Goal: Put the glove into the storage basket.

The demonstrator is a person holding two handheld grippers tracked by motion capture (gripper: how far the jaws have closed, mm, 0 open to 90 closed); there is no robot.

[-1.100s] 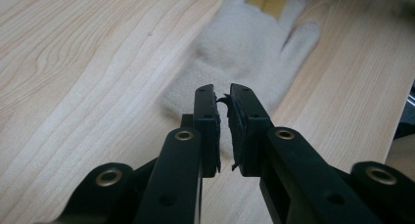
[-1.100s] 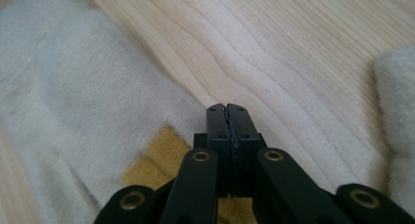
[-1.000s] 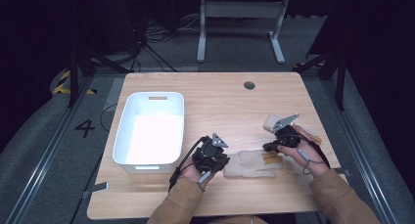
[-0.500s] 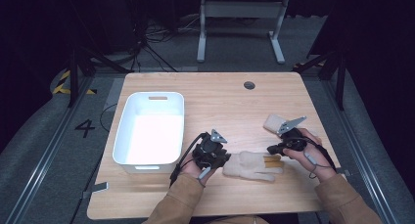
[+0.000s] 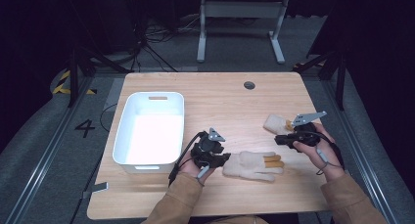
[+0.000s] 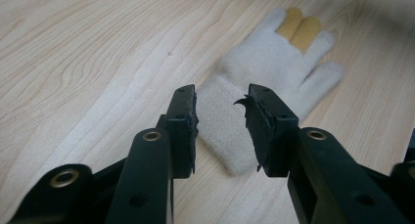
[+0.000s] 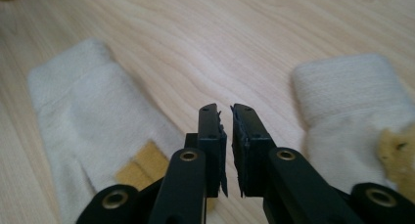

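Tan sleeves [image 5: 183,199], black fingers [image 6: 183,121] with brass screws, grey three-cornered plates, trailing black cables

Bright overhead light floods the pale wooden table [image 5: 220,101] while the surrounding floor sinks into near-black, the white plastic bin [image 5: 151,128] glares washed-out inside, and the gripper views turn soft and blurry towards their far edges.
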